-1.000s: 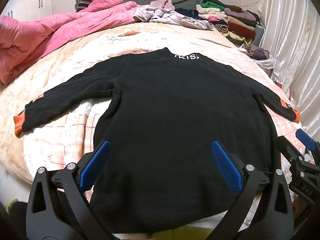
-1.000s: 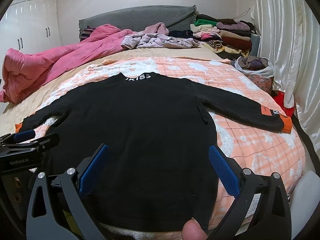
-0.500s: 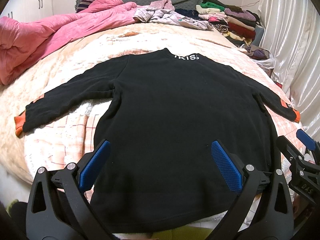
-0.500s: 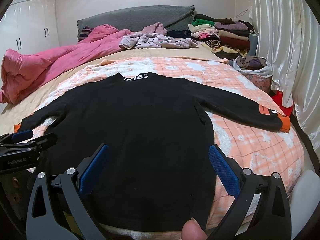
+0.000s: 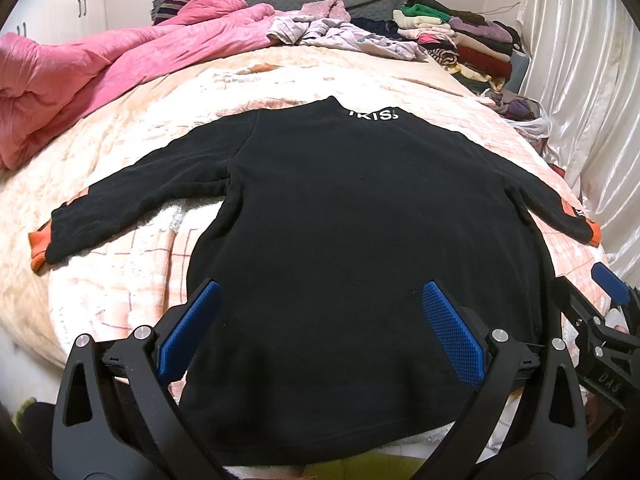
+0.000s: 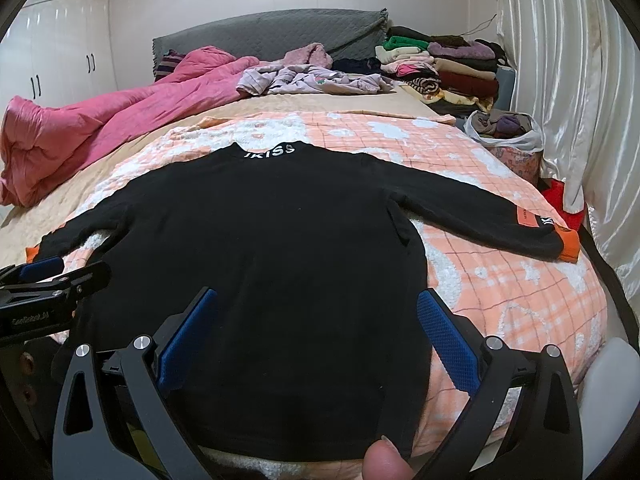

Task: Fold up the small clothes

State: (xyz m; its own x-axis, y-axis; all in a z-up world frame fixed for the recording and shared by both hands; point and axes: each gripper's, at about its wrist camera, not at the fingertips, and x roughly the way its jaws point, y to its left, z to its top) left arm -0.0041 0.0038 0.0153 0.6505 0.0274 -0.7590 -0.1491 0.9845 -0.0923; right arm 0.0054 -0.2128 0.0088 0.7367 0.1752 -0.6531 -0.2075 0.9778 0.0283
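A small black long-sleeved top (image 5: pixel 360 220) with white neck lettering and orange cuffs lies flat and spread out on the bed, both sleeves stretched sideways. It also shows in the right wrist view (image 6: pixel 272 248). My left gripper (image 5: pixel 320 332) is open and empty above the top's hem. My right gripper (image 6: pixel 316 340) is open and empty above the hem's right part. Each gripper shows at the edge of the other's view: the right one (image 5: pixel 600 320), the left one (image 6: pixel 44 284).
The bed has an orange and white checked blanket (image 6: pixel 500 272). A pink quilt (image 5: pixel 100 68) lies at the far left. Loose pale clothes (image 5: pixel 340 32) and a stack of folded clothes (image 5: pixel 460 40) sit by the grey headboard. A bag of clothes (image 6: pixel 504 132) and a white curtain (image 6: pixel 580 80) are at the right.
The right wrist view has lifted slightly, showing more of the room. The top has not moved and both grippers stay open.
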